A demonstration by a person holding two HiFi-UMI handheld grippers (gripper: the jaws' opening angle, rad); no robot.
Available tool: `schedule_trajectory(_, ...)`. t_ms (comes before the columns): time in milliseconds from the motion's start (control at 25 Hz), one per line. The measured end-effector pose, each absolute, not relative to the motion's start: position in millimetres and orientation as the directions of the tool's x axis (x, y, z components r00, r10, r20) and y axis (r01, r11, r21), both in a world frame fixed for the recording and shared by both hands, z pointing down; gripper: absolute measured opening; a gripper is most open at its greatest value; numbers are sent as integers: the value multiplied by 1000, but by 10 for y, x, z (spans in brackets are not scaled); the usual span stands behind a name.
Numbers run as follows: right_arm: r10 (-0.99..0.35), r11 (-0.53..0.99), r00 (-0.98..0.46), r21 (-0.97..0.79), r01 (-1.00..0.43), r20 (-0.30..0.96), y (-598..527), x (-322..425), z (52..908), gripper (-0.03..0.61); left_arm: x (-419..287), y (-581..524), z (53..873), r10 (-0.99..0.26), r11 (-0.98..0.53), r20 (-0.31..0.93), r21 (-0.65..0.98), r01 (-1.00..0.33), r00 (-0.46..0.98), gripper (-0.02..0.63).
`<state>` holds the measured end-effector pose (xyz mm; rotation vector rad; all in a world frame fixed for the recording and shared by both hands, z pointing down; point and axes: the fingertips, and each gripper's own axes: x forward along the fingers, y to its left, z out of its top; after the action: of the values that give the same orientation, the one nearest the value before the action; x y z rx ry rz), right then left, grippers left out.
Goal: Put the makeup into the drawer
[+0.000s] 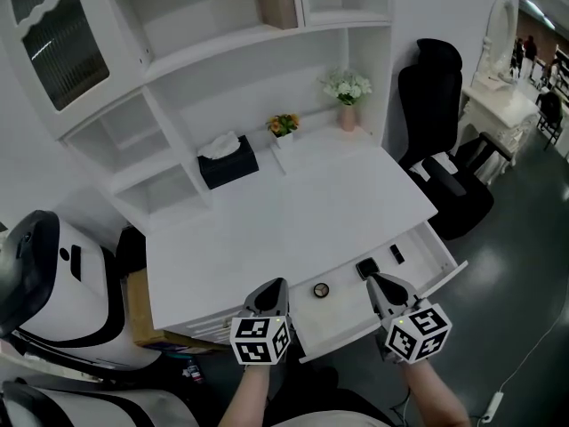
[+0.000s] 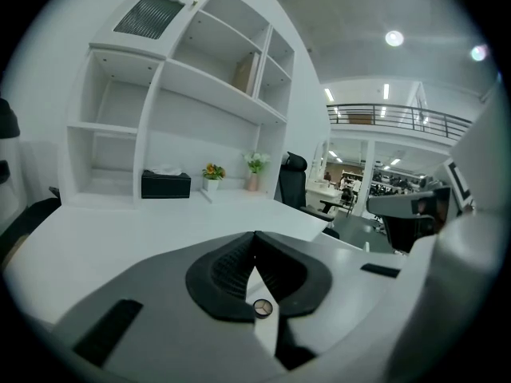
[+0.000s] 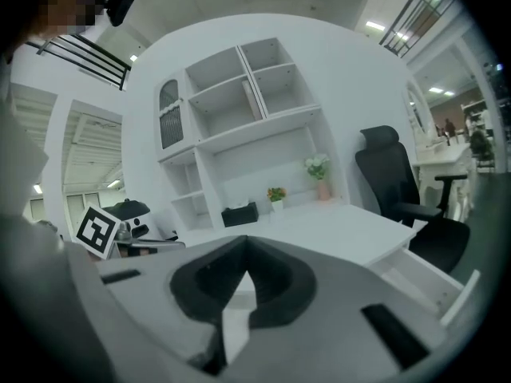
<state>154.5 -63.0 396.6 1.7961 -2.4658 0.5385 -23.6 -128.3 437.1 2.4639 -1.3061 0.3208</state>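
Observation:
The white desk's drawer (image 1: 428, 254) stands pulled out at the front right. Inside it lie a round compact (image 1: 321, 290), a black square case (image 1: 366, 268) and a small black stick-shaped item (image 1: 396, 253). My left gripper (image 1: 270, 286) hovers over the desk's front edge just left of the drawer, jaws shut and empty; in the left gripper view (image 2: 255, 236) the compact (image 2: 262, 308) shows below the closed tips. My right gripper (image 1: 379, 280) hangs above the drawer's front, near the black case, also shut with nothing in it (image 3: 246, 242).
At the back of the desk top (image 1: 302, 212) stand a black tissue box (image 1: 227, 161), a small pot of orange flowers (image 1: 283, 127) and a pink vase of white flowers (image 1: 347, 96). A black office chair (image 1: 444, 149) is at the right, a white machine (image 1: 53, 283) at the left.

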Motion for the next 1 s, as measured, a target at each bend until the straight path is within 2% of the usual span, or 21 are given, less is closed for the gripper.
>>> schedule_trajectory(1000,-940,241,-283,-220,-945,188,-378,1783,3725,3,-216,-1017,4166,-781,-522,318,142,-841,538,3)
